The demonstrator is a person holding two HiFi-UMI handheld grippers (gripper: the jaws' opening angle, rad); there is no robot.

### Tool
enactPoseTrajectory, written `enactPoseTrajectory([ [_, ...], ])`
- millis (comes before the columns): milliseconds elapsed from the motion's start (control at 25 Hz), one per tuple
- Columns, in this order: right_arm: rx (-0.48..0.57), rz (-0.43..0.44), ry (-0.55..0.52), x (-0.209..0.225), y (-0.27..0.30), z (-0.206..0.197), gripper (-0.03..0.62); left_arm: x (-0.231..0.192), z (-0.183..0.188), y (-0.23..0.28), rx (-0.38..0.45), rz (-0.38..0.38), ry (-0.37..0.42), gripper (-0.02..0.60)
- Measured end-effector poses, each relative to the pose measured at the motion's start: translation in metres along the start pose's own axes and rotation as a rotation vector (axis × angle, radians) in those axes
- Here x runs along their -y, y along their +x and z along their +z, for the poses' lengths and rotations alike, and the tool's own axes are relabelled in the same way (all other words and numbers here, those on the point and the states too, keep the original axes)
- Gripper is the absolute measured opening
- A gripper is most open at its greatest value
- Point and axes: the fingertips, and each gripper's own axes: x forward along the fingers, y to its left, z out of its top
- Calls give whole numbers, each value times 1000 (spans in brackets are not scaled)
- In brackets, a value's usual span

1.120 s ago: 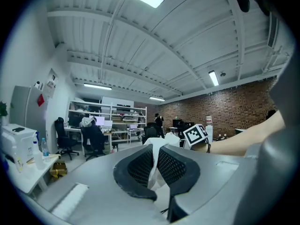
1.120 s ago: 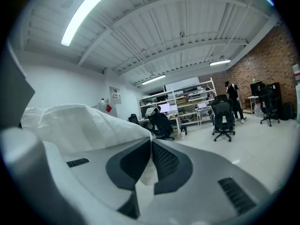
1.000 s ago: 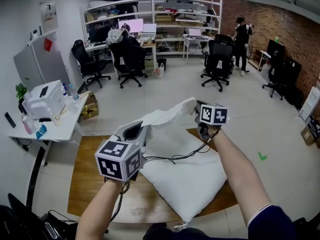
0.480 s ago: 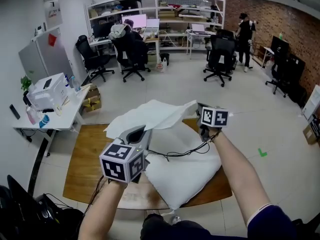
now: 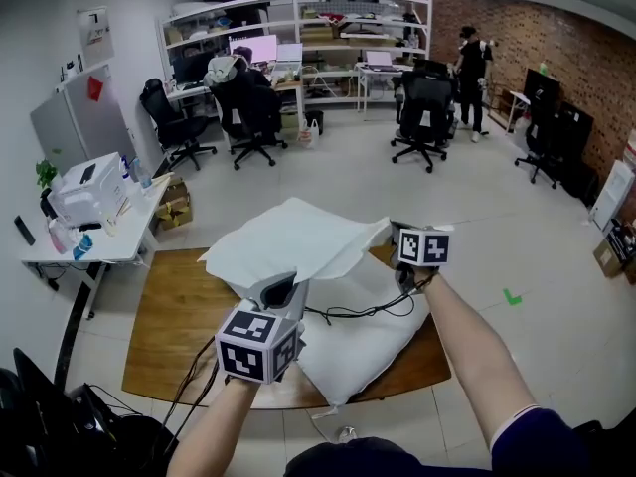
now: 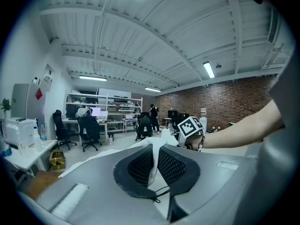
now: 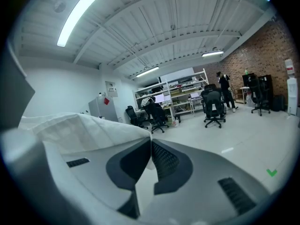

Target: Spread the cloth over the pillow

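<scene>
White cloth (image 5: 293, 246) is floating in mid-air at the moment, ballooning out fairly flat above the pillow (image 5: 363, 341). It's not touching the pillow anywhere I can see. The pillow is lying on the right part of the wooden desk (image 5: 174, 321), with its near corner reaching about the desk's near edge.

Both grippers are doing the holding. The left hand-held gripper (image 6: 154, 164) has its jaws pressed together with a thin fold of the cloth running between the pads, so it's pinching the near edge. The right hand-held gripper (image 7: 151, 159) is likewise clamped on a thin bit of the cloth's right-hand corner, with the sheet spreading away to the left of it. A couple of black cables (image 5: 348, 312) are draping across the pillow between the two arms.

So I'd say we're in the middle of the "lift and float" step: cloth opened out and hanging high, not laid yet.

The sheet is sitting more to the left and far side than the pillow is, so most of the pillow's near-right part is showing uncovered. To me, the next move calls for bringing both grippers down together while keeping the edge taut. They'd also need to shift a bit to the right so the cloth settles squarely over the pillow. Only then should the jaws let go, or it'll bunch up.
</scene>
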Motion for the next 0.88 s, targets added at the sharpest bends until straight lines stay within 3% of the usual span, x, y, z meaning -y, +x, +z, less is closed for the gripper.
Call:
enactPoseTrajectory([
  [320, -2, -60, 9, 3, -40, -15, 21, 36, -16, -20, 2, -53, -31, 11],
  [880, -77, -65, 42, 43, -60, -71, 25, 76, -77, -12, -114, -28, -51, 12],
])
